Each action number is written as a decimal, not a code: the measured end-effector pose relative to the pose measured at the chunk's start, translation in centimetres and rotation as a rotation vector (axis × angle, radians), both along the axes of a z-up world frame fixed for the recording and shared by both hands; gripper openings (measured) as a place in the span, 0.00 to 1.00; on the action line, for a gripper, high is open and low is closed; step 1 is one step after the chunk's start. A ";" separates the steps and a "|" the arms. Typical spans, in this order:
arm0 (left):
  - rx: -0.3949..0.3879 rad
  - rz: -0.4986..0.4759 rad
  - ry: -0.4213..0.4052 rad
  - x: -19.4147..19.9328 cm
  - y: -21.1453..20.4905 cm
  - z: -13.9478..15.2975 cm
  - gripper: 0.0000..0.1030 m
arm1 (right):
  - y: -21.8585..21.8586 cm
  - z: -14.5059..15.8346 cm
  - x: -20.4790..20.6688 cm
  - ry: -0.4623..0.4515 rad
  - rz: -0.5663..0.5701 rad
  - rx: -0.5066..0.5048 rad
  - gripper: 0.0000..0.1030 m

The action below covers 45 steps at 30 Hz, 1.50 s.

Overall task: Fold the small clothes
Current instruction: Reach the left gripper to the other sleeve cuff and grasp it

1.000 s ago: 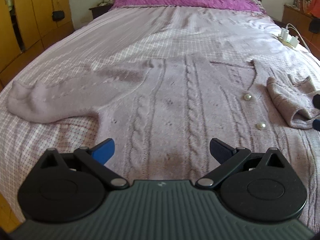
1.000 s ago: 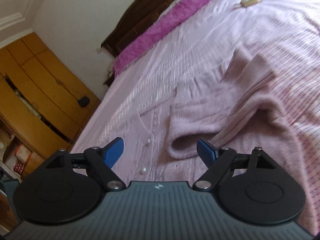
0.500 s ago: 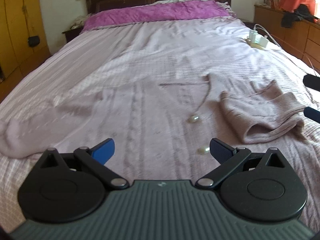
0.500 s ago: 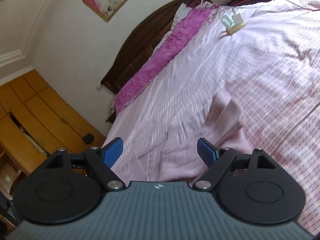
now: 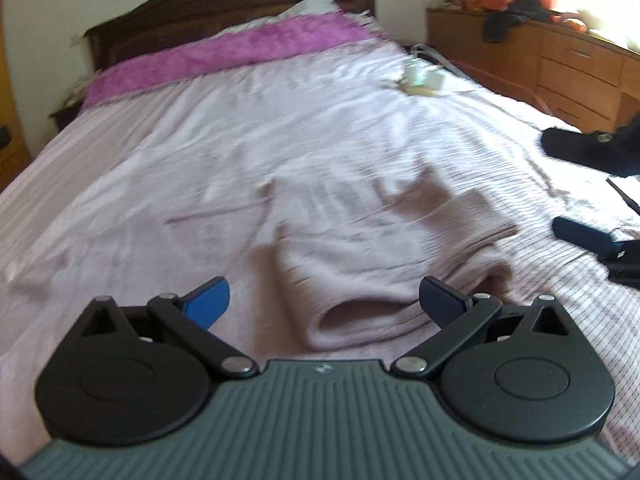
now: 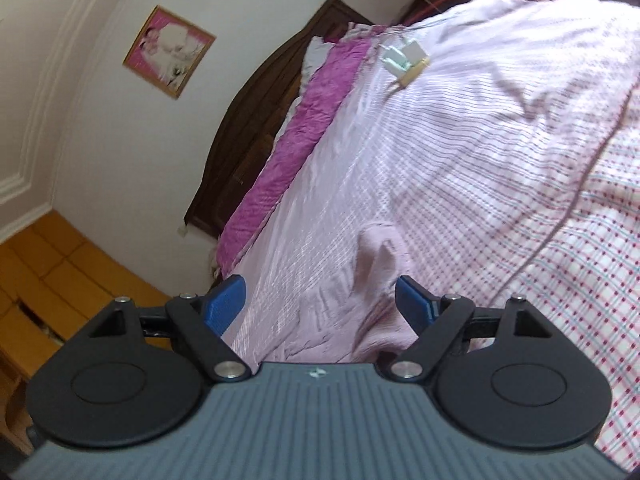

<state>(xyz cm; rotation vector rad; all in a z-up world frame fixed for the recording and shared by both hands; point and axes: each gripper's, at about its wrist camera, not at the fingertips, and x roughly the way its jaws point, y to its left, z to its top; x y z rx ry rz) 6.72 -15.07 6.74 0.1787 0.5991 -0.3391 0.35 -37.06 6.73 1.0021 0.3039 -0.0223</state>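
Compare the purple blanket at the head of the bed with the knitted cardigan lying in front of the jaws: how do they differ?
The purple blanket is vivid magenta; the knitted cardigan is a pale, dusty mauve close to the bedsheet colour. The blanket runs as a band across the bed below the headboard; the cardigan lies nearer, with a sleeve cuff folded across it and gaping open. The blanket looks fuzzy; the cardigan shows ribbed knit. Both rest on the bedsheet, and neither is held.

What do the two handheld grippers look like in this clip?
Both match: the left gripper and right gripper each have a ribbed grey body with a small logo, two round black discs, black linkage arms with silver pivots, and blue-padded fingers. No cables or sleeves visible.
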 end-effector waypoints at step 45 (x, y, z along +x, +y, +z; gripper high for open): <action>-0.151 0.146 -0.255 2.8 4.8 5.5 0.08 | -0.2 -2.4 2.2 0.048 -0.005 0.027 0.84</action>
